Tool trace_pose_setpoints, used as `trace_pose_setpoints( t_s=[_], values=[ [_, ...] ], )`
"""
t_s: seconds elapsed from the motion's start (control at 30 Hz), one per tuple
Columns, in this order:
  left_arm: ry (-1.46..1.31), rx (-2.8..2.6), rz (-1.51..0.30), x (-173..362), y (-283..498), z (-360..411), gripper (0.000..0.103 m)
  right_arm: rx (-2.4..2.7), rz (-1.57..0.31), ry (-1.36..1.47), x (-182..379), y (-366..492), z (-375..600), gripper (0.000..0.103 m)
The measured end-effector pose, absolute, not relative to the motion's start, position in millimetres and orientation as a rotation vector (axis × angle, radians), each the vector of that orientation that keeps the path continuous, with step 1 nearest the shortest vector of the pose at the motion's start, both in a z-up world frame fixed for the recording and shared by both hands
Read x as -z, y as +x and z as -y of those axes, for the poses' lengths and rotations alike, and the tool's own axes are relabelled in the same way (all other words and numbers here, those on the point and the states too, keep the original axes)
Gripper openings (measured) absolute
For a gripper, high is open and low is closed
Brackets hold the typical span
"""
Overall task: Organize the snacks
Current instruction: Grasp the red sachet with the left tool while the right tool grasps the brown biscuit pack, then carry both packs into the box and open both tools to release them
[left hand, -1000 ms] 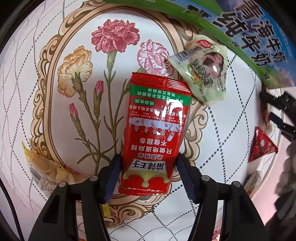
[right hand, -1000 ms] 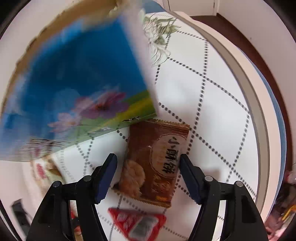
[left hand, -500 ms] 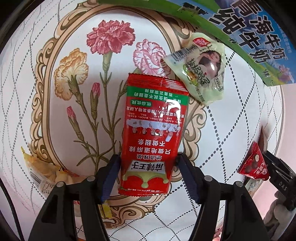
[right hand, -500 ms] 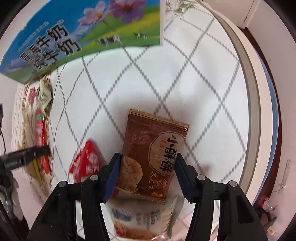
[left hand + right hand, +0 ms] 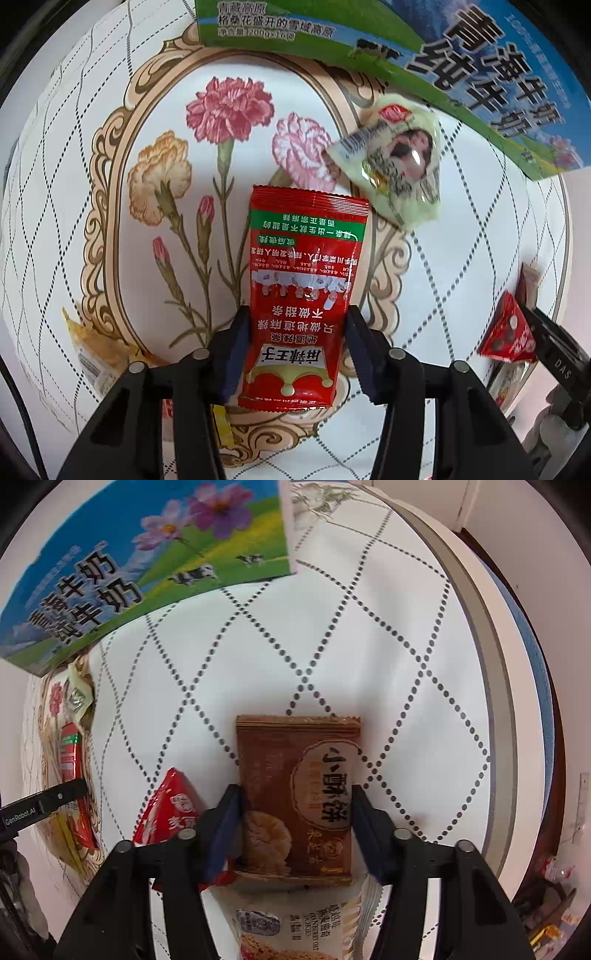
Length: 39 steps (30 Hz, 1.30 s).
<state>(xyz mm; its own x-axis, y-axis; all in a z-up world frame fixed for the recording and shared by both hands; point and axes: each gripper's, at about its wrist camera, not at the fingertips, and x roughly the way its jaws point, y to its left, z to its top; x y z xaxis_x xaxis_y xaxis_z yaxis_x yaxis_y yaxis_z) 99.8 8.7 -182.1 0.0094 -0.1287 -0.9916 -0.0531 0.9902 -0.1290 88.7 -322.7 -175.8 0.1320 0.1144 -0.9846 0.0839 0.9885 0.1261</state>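
My left gripper is shut on a red spicy-snack packet, held by its lower end over the flowered tablecloth. My right gripper is shut on a brown cookie packet, held just above the table. The red packet also shows edge-on at the left of the right wrist view. A pale green snack pouch lies beyond the red packet. A red triangular snack lies left of the brown packet and shows in the left wrist view.
A blue-green milk carton box stands at the far side and shows in the left wrist view. A cranberry cookie packet lies under my right gripper. A yellow packet lies at the left. The table's rim curves along the right.
My right gripper has pulled back from the box and closed on the brown packet. The left gripper keeps hold of the red packet and has shifted slightly.
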Motion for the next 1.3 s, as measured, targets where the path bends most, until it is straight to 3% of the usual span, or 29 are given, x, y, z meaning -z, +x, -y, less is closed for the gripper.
trace_pose_setpoints(
  t_s=[0.43, 0.87, 1.1, 1.3],
  values=[
    [-0.225, 0.200, -1.491, 103, 86, -21, 0.046, -0.146, -1.342, 0.319, 114, 58, 295, 0.059],
    [-0.199, 0.304, -1.344, -29, 173, 10, 0.046, -0.391, -1.154, 0.404, 4, 140, 232, 0.059],
    [-0.247, 0.236, -1.470, -15, 266, -1, 0.046, -0.424, -1.138, 0.392, -16, 210, 198, 0.059],
    [-0.233, 0.167, -1.539, 13, 309, -6, 0.046, -0.384, -1.191, 0.299, 1, 262, 174, 0.059]
  ],
)
